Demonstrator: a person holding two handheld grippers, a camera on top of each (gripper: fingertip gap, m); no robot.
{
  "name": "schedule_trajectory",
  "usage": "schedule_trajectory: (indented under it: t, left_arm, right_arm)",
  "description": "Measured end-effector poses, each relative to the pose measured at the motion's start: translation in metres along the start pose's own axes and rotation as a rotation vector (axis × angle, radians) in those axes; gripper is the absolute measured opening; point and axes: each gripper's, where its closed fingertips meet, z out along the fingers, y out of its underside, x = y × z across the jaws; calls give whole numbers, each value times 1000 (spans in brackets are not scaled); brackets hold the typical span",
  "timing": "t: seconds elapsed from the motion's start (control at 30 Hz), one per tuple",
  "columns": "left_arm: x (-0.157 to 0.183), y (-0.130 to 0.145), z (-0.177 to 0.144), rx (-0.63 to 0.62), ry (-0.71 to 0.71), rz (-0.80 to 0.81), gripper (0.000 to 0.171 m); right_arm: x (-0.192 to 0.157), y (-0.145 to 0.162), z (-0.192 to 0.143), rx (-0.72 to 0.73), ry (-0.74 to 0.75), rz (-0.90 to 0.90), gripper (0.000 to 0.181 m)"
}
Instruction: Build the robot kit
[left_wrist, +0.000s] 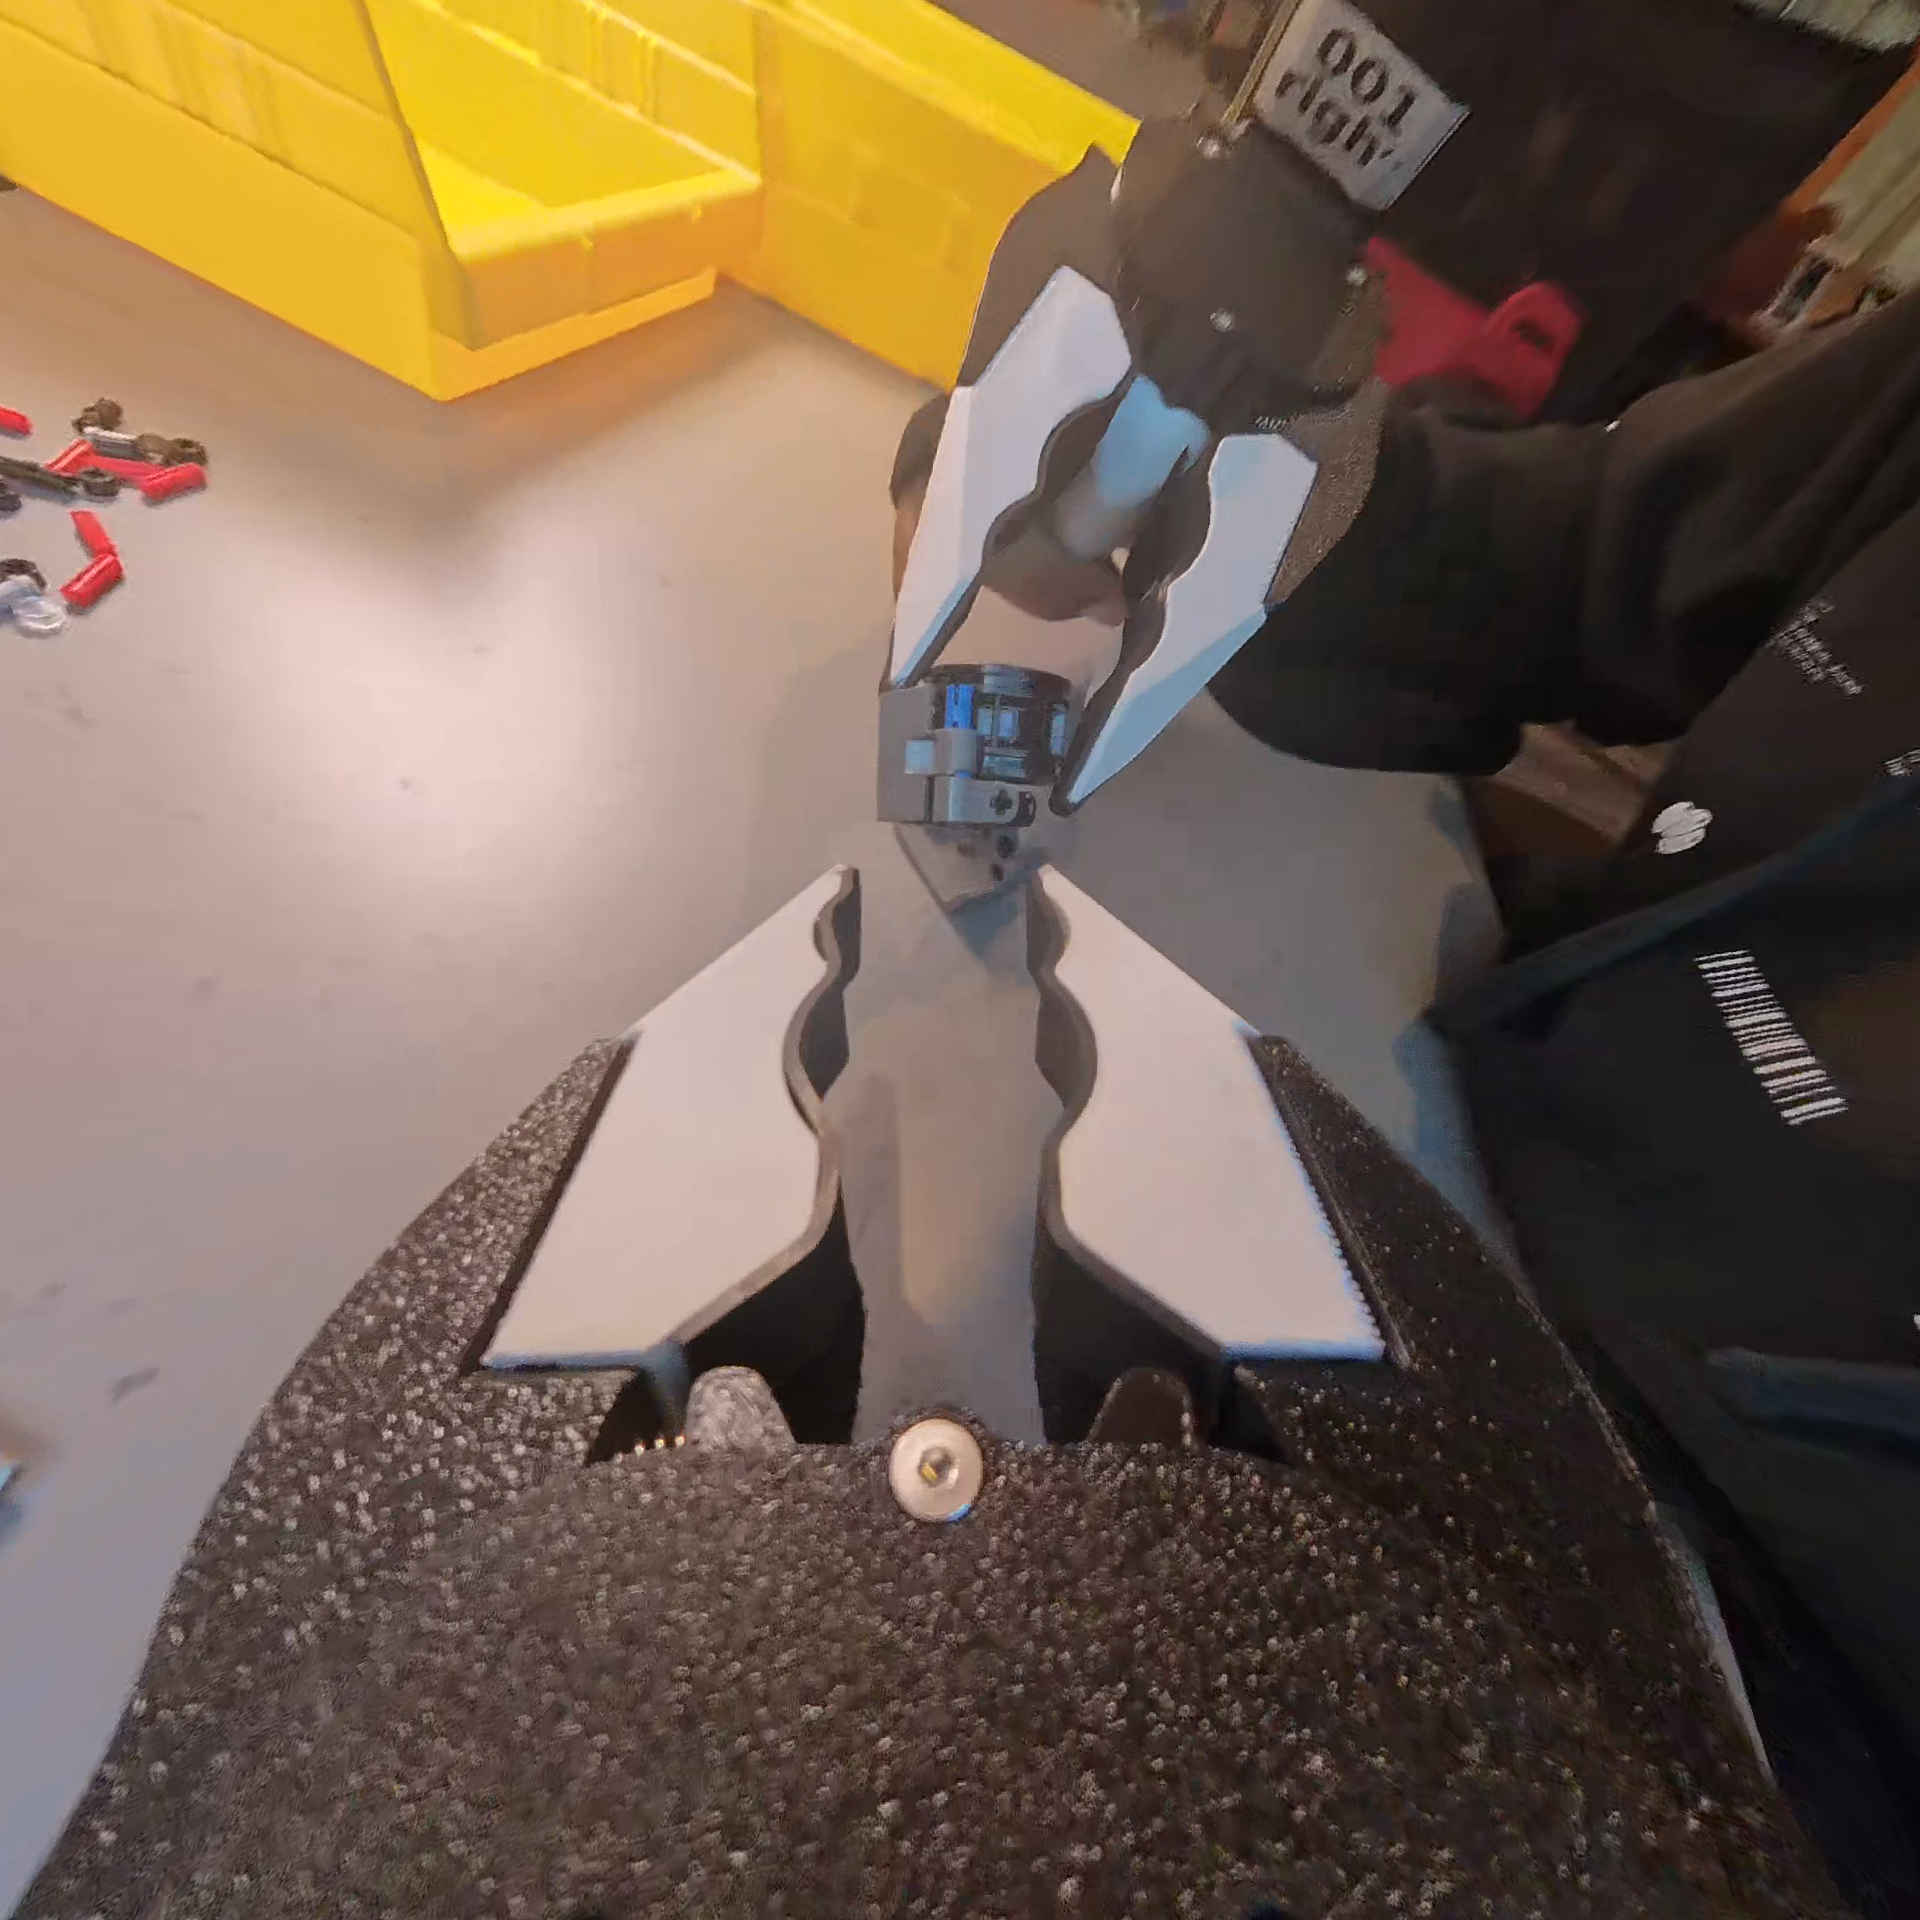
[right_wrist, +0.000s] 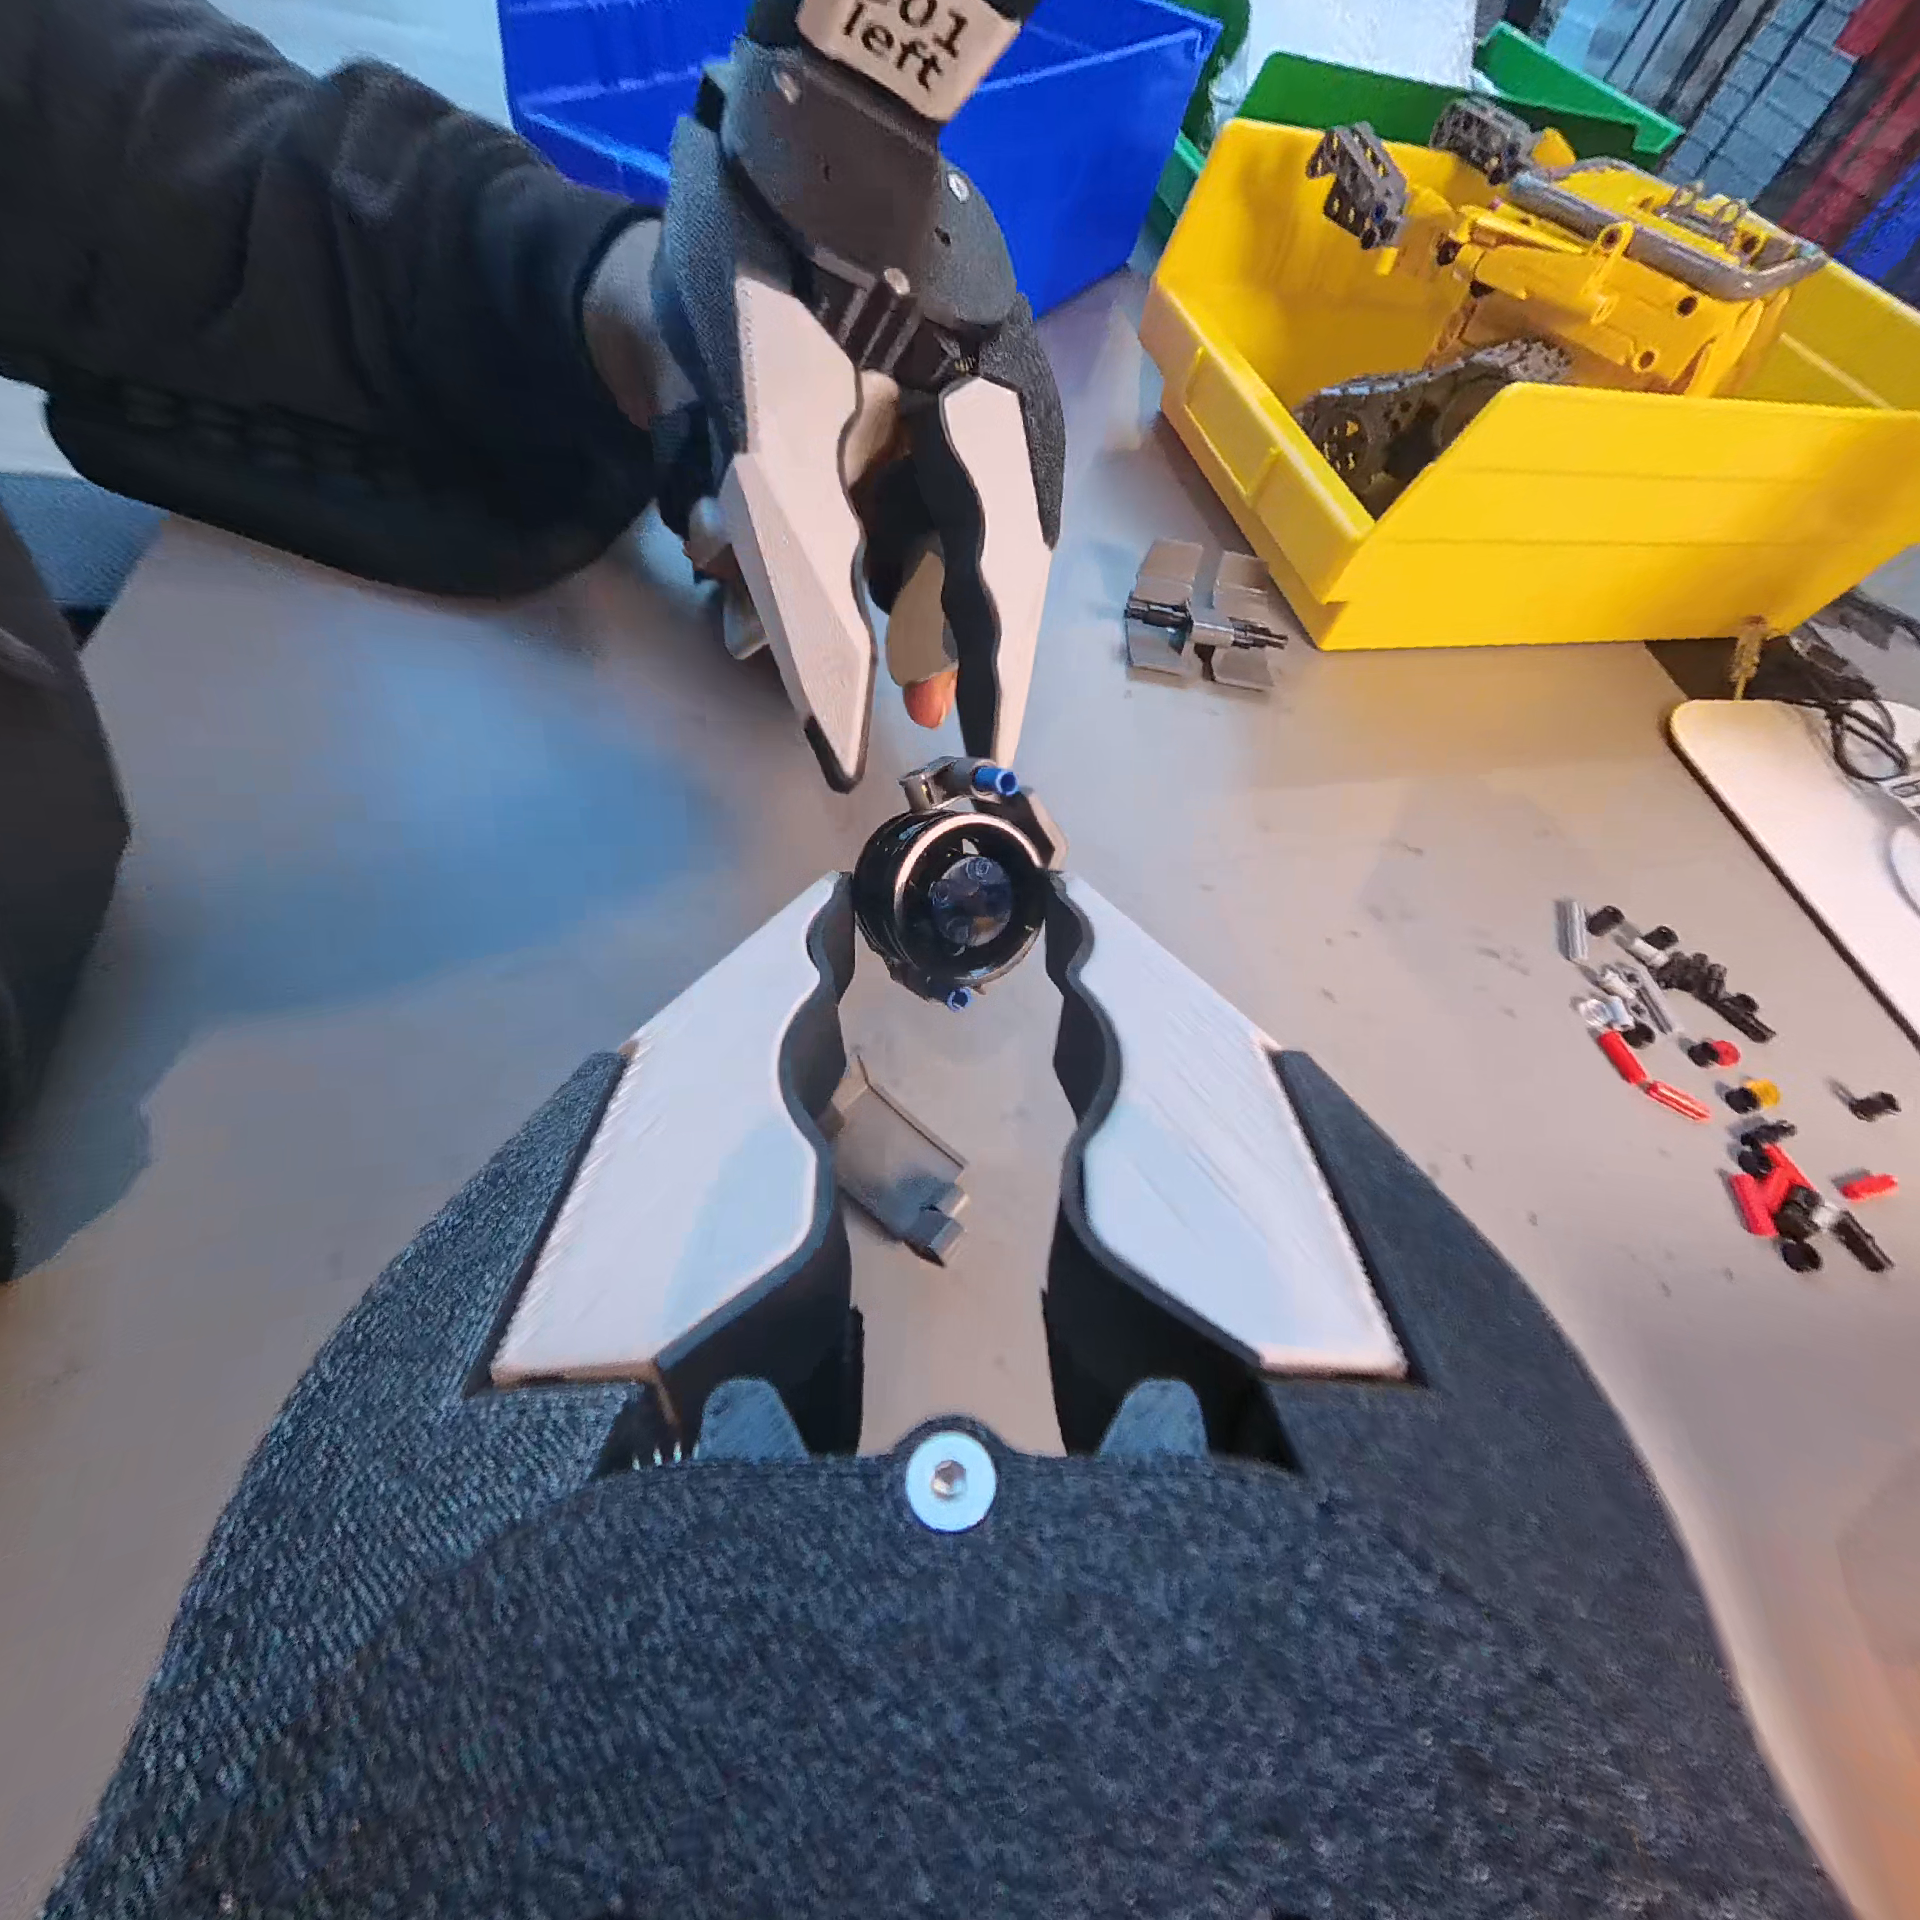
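Note:
My right gripper (right_wrist: 945, 888) is shut on a black wheel-like part (right_wrist: 951, 914) with blue pins and a grey connector (right_wrist: 940, 779) on its far side, held above the grey table (right_wrist: 416, 883). In the left wrist view the right gripper (left_wrist: 982, 743) comes in from the upper right with that black and grey assembly (left_wrist: 971, 738). My left gripper (left_wrist: 943, 878) is open, its tips just short of the assembly's lower grey piece (left_wrist: 961, 873). In the right wrist view the left gripper (right_wrist: 920, 764) points at the connector from above. A flat grey panel piece (right_wrist: 899, 1153) lies on the table under the right gripper.
A yellow bin (right_wrist: 1538, 540) holding a yellow brick vehicle, a blue bin (right_wrist: 1060, 156) and a green bin (right_wrist: 1340, 99) stand at the back. Grey hinged panels (right_wrist: 1195, 623) and loose red and black pins (right_wrist: 1745, 1122) lie on the right. Yellow bins (left_wrist: 582, 239) stand at the far left. My left and right fingertips are right by each other.

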Motion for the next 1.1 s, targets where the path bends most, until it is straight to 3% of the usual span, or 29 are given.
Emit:
schedule_trajectory:
  t: [0.23, 0.37, 0.53, 0.63, 0.8, 0.9, 1.1]
  left_arm:
    - [-17, 20, 6, -149, -159, 123, 26]
    - [-21, 18, 4, -138, -168, 65, 21]
    - [-21, -6, -9, 57, -43, -246, 26]
    - [-20, -14, -13, 124, 0, -335, 26]
    - [-7, -28, -14, 198, 74, -352, 18]
    - [0, -37, -18, 242, 125, -352, 25]
    - [1, -43, -22, 279, 83, -315, 20]
  right_arm:
    - [3, 25, 19, -248, 78, -257, 36]
    - [2, 29, 27, -282, 89, -337, 36]
    - [10, 7, 24, -157, 205, -442, 36]
    - [14, -10, 20, -94, 296, -528, 36]
    - [16, -27, 13, -44, 411, -700, 36]
    - [16, -32, 10, -33, 459, -783, 36]
    - [14, -40, 8, -18, 535, -901, 36]
